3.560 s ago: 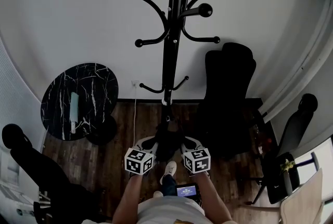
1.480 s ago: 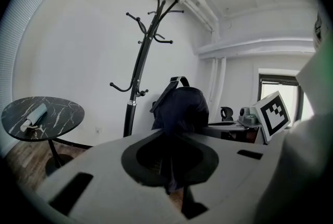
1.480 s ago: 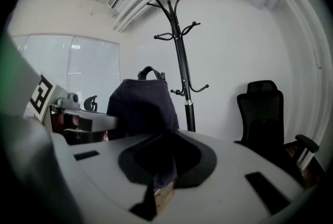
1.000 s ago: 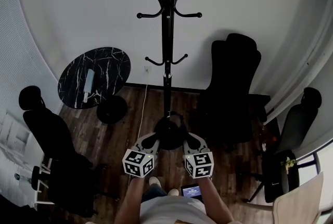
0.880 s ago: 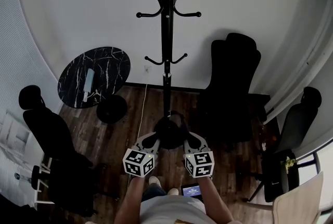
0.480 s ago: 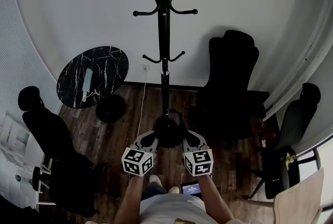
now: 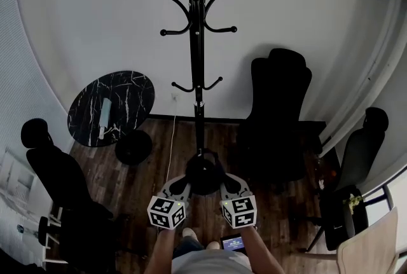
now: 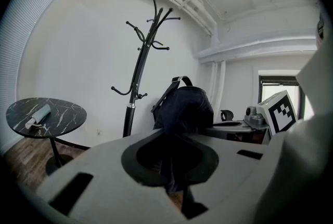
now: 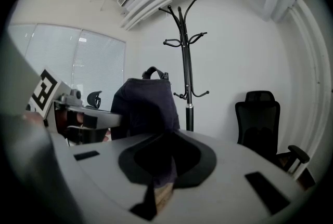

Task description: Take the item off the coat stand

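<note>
— White wall (image 7: 82, 18) behind; is the stand (image 7: 196, 44) bare?
— Bare, yes. The bag (image 7: 203, 176) is off it, held near its foot between the left gripper (image 7: 183, 180) and right gripper (image 7: 225, 180), both jaws pinching its fabric. I judge only setting down remains.

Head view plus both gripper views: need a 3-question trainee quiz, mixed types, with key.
1. True or false: something hangs on the hooks of the coat stand.
2. Which grip is shut on the dark bag? A) left only B) right only C) both
3. Fill in: in the head view, the marble table stands to the ___ of the coat stand.

Key
1. False: the hooks are bare.
2. C: the left hand-held gripper and the right hand-held gripper both pinch its fabric.
3. left
</note>
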Action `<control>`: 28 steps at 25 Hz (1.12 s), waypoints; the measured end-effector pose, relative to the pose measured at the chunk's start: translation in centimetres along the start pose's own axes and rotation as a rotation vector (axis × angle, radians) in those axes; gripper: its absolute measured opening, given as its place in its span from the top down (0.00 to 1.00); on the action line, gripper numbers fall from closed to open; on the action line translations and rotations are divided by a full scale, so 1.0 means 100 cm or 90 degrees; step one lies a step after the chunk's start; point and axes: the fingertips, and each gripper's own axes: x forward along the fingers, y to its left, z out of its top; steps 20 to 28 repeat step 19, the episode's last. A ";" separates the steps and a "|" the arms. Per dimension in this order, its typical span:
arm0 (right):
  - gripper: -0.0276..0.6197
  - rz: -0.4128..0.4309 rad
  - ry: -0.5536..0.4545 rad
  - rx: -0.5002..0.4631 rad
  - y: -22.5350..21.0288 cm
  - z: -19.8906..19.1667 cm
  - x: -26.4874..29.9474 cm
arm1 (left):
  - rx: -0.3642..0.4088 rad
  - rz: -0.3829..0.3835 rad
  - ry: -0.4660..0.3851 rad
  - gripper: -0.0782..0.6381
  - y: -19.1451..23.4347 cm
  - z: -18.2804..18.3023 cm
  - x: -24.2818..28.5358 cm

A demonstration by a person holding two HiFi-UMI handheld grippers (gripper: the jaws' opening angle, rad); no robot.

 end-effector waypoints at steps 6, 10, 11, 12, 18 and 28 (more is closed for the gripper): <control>0.92 0.000 0.008 0.002 0.005 -0.001 0.000 | -0.011 0.005 0.002 0.85 0.002 -0.005 -0.006; 0.92 0.005 0.001 -0.001 0.012 0.004 0.003 | -0.009 0.013 -0.005 0.85 0.007 -0.001 -0.013; 0.92 0.007 -0.003 -0.003 0.011 0.006 0.005 | -0.006 0.014 -0.008 0.85 0.009 0.002 -0.012; 0.92 0.007 -0.005 -0.003 0.010 0.008 0.006 | -0.004 0.014 -0.011 0.85 0.010 0.004 -0.010; 0.92 0.008 -0.005 -0.004 0.014 0.008 0.002 | -0.003 0.012 -0.012 0.85 0.008 0.006 -0.016; 0.92 0.008 -0.005 -0.005 0.015 0.009 0.002 | -0.003 0.011 -0.013 0.85 0.009 0.007 -0.017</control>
